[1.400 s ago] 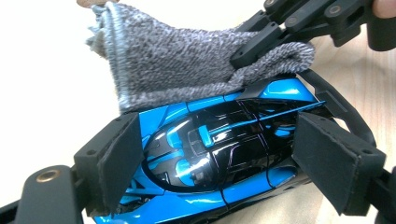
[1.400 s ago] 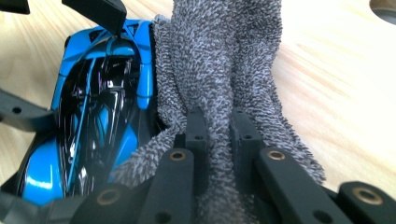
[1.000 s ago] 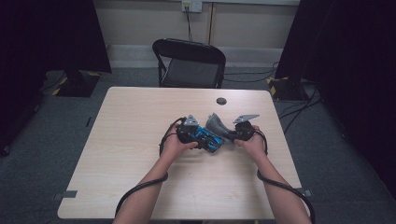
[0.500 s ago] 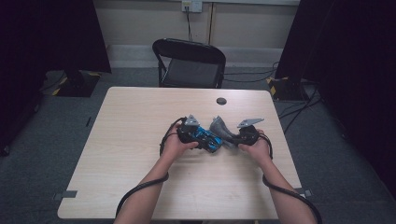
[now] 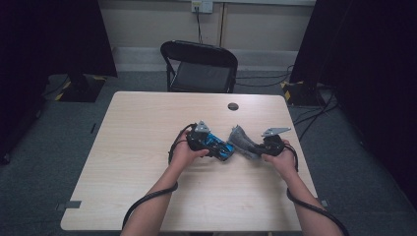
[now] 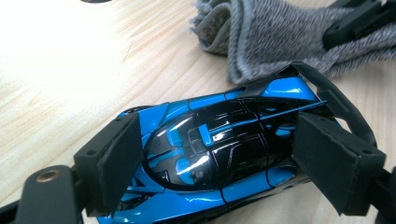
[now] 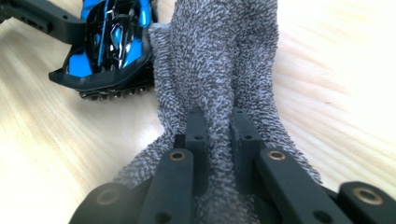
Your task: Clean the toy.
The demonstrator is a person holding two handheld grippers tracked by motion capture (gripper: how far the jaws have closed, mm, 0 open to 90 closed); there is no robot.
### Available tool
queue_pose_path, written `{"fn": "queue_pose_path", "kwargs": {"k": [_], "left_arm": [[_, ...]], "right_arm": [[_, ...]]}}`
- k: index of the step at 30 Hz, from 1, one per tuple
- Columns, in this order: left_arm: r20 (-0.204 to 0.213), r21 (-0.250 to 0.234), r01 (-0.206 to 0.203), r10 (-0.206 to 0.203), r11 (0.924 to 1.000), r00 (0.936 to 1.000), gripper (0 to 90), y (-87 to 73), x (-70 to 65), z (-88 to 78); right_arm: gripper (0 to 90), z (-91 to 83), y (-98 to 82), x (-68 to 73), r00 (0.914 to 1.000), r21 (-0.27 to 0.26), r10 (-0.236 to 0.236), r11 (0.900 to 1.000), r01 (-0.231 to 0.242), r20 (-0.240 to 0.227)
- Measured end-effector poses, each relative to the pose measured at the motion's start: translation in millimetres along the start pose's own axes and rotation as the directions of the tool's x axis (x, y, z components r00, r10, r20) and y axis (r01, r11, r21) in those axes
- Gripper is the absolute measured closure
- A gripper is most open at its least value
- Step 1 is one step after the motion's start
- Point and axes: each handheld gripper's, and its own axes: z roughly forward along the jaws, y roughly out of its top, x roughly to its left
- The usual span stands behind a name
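Left claw [image 6: 210, 163] clamps our blue toy car [image 6: 219, 154]; right claw [image 7: 219, 135] pinches the grey cloth [image 7: 219, 60] beside it, wiping apparently unfinished.

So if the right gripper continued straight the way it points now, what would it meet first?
Probably the blue toy car: the right gripper, shut on the grey cloth, points toward it, and the cloth already seems to touch the car's rear.

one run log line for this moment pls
left gripper: shut on toy car | right gripper: shut on grey cloth | cloth beside car's tail
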Motion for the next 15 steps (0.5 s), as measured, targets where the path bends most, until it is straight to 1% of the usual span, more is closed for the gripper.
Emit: {"fn": "queue_pose_path", "kwargs": {"k": [2, 3, 7, 10, 11, 13, 15], "left_arm": [[0.001, -0.001, 0.001, -0.001, 1.0000, 1.0000, 16.1, 0.0, 0.0, 0.1], [0.001, 0.000, 0.001, -0.001, 1.0000, 1.0000, 16.0, 0.2, 0.1, 0.1], [0.001, -0.002, 0.001, -0.001, 1.0000, 1.0000, 16.1, -0.1, 0.1, 0.1], [0.004, -0.006, 0.005, -0.005, 1.0000, 1.0000, 16.1, -0.5, -0.2, 0.3], [0.004, -0.005, 0.005, -0.004, 1.0000, 1.0000, 16.1, -0.5, -0.1, 0.2], [0.003, -0.004, 0.005, -0.005, 1.0000, 1.0000, 16.1, -0.3, -0.2, 0.2], [0.002, -0.002, 0.001, -0.001, 1.0000, 1.0000, 16.1, -0.1, 0.1, 0.1]], "right_arm": [[80.8, -2.3, 0.6, -1.1, 1.0000, -0.007, 0.000, 1.000, 0.000, 0.003], [80.8, -6.7, 2.8, -2.7, 0.9999, -0.024, 0.010, 1.000, -0.010, 0.012], [80.8, -11.3, 10.3, -5.9, 0.9993, -0.055, 0.023, 0.998, -0.021, 0.030], [80.8, -11.2, 18.4, -7.4, 0.9984, -0.076, 0.029, 0.997, -0.026, 0.049], [80.8, -10.4, 21.2, -7.8, 0.9983, -0.083, 0.033, 0.996, -0.029, 0.049], [80.8, -8.0, 26.6, -7.4, 0.9972, -0.093, 0.041, 0.995, -0.035, 0.063], [80.7, -3.4, 31.6, -6.9, 0.9971, -0.096, 0.040, 0.995, -0.034, 0.064]]}}
